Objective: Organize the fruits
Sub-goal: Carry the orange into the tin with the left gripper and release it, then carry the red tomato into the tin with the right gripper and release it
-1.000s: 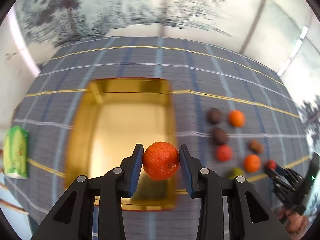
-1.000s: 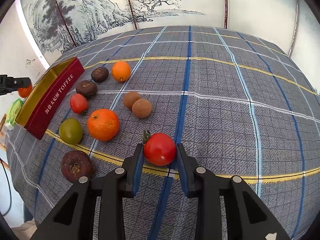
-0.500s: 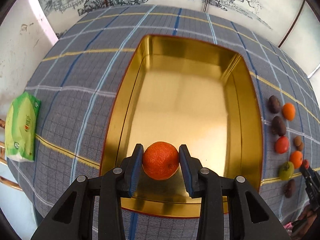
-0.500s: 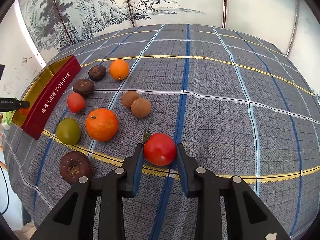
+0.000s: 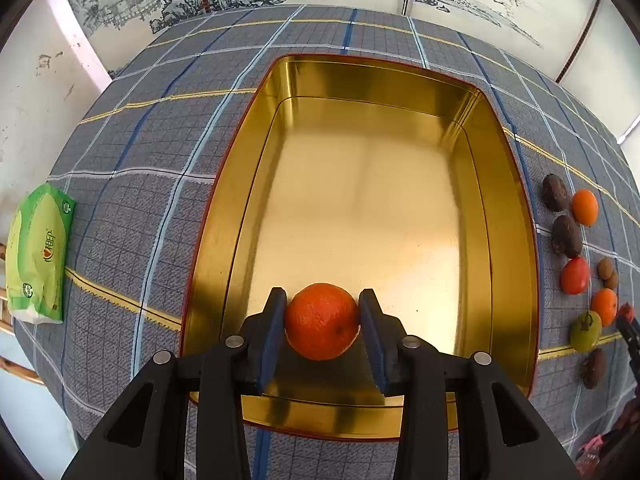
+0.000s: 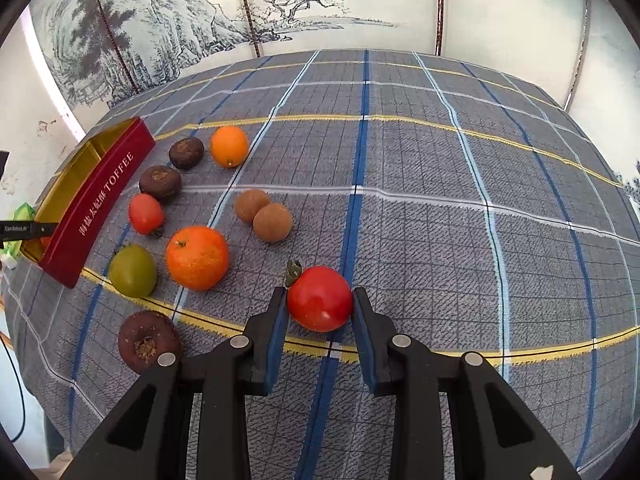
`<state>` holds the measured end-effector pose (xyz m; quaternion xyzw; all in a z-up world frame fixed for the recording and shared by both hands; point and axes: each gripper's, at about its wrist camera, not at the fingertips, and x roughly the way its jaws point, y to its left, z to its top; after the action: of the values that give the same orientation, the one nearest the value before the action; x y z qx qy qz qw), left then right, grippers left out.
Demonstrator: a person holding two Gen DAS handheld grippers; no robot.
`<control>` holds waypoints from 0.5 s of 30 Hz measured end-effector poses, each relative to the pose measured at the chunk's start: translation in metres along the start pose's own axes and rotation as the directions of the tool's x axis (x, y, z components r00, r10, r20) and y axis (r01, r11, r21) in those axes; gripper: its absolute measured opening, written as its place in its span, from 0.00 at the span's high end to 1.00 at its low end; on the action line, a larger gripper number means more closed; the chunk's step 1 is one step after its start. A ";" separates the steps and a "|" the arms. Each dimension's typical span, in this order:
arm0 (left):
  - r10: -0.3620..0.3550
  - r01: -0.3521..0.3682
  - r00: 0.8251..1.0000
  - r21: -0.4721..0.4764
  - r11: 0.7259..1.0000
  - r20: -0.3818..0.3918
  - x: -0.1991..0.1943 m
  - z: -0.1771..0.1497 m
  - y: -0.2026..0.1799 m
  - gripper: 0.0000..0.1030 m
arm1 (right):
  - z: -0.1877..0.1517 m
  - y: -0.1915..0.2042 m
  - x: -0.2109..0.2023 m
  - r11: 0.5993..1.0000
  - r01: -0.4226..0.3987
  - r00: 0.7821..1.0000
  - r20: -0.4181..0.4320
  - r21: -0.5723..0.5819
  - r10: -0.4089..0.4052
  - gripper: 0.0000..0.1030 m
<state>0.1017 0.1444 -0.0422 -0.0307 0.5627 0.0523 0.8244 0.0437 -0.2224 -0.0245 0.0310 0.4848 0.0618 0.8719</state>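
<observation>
We are carrying fruits from the checked tablecloth [image 6: 420, 184] into the gold toffee tin [image 5: 508, 216], and the step in hand is the placing of the first piece. The left gripper [image 5: 322, 326] is holding a mandarin [image 5: 322, 322] between its blue pads, low inside the tin near the front wall; the rest of the gold floor is showing no other fruit. We cannot tell whether the mandarin is already touching the floor. Our judgement is that the next move calls for opening the jaws only when the fruit is resting on the metal — it is round and the floor is smooth, so it could roll away.

The left jaws are standing narrow, both pads pressing on the peel. The right gripper [image 6: 320, 306] is closed in the same way on a red tomato [image 6: 320, 298], whose green stalk is pointing to the upper left; from this view we cannot tell if the tomato is lifted or sitting on the cloth.

Beside the tin, on its right, the other fruits are waiting: a large orange [image 6: 197, 258], a small orange [image 6: 229, 146], a second red tomato [image 6: 145, 213], a green tomato [image 6: 133, 271], two brown longans [image 6: 264, 216] touching each other, and three dark wrinkled fruits — probably passion fruits. A green tissue pack [image 5: 38, 256] is lying well apart on the left of the tin.
</observation>
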 end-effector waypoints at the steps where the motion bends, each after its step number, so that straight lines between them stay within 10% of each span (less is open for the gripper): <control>1: 0.002 -0.002 1.000 0.003 1.000 0.002 0.001 0.001 0.000 0.62 | 0.001 0.000 -0.002 1.000 0.002 1.000 0.005 0.002 -0.002 0.71; 15: 0.045 -0.058 0.984 0.074 0.996 0.172 -0.031 -0.009 -0.011 0.36 | 0.042 0.061 -0.029 0.988 -0.064 0.993 0.087 -0.138 0.076 0.71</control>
<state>0.0838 0.1304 -0.0169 0.0212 0.4925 0.0538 0.8684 0.0590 -0.1659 0.0289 -0.0084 0.4372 0.1237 0.8908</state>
